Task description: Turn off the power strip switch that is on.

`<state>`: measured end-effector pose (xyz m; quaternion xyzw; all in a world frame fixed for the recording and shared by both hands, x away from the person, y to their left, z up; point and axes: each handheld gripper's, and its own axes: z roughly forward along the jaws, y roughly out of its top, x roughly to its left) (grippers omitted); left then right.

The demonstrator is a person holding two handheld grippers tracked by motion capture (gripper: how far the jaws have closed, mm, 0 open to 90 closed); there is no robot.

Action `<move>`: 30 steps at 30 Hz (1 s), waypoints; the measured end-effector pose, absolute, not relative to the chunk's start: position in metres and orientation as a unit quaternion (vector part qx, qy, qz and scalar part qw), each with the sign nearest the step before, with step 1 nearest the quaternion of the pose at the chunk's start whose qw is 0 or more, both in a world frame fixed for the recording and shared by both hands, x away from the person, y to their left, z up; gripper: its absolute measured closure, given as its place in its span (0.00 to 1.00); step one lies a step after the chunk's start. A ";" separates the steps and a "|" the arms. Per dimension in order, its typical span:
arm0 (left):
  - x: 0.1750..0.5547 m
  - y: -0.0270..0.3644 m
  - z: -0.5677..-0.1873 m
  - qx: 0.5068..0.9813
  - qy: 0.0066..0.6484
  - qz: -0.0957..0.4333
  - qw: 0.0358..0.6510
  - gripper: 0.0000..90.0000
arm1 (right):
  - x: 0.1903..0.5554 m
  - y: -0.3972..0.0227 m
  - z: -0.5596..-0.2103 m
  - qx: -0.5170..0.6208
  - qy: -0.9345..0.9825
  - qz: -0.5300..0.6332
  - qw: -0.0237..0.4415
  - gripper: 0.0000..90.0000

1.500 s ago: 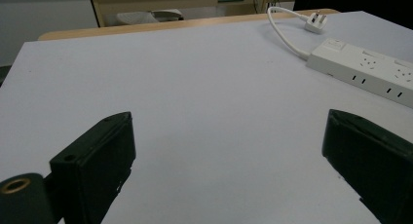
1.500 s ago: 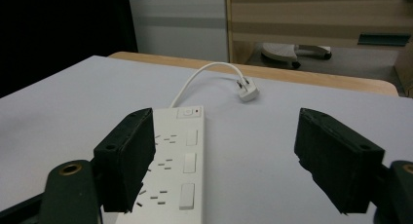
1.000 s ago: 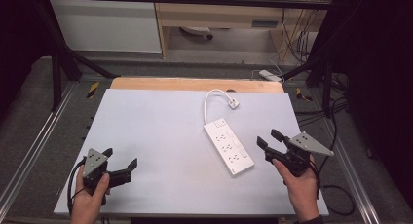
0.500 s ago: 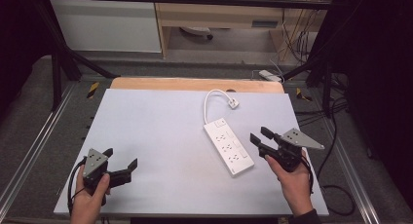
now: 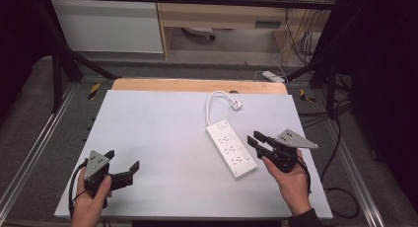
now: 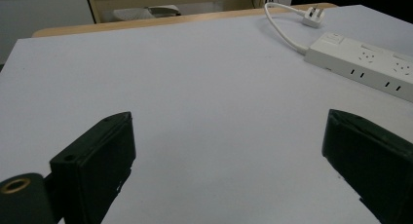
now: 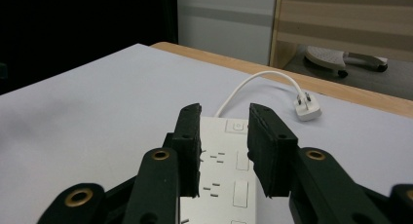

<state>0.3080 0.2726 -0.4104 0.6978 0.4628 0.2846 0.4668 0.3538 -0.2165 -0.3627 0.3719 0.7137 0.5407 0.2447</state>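
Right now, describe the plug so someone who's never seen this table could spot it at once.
Start at the pale table and go to its far right part, near the wooden edge. From the white power strip a short white cord loops back to the plug, the small blocky piece at its free end.

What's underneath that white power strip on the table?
The power strip lies flat on the pale grey table top, its cord curling back to the plug. Whatever is directly beneath its body is covered. The right gripper hovers at its edge.
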 end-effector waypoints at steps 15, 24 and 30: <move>0.308 0.272 -0.410 0.698 0.462 0.285 0.467 0.06 | 0.363 -0.210 -0.376 0.362 0.729 0.535 0.227 0.89; 0.308 0.272 -0.410 0.698 0.461 0.285 0.467 0.06 | 0.365 -0.208 -0.385 0.366 0.738 0.524 0.217 0.96; 0.308 0.272 -0.411 0.698 0.463 0.289 0.464 0.06 | 0.366 -0.209 -0.387 0.371 0.744 0.516 0.208 0.98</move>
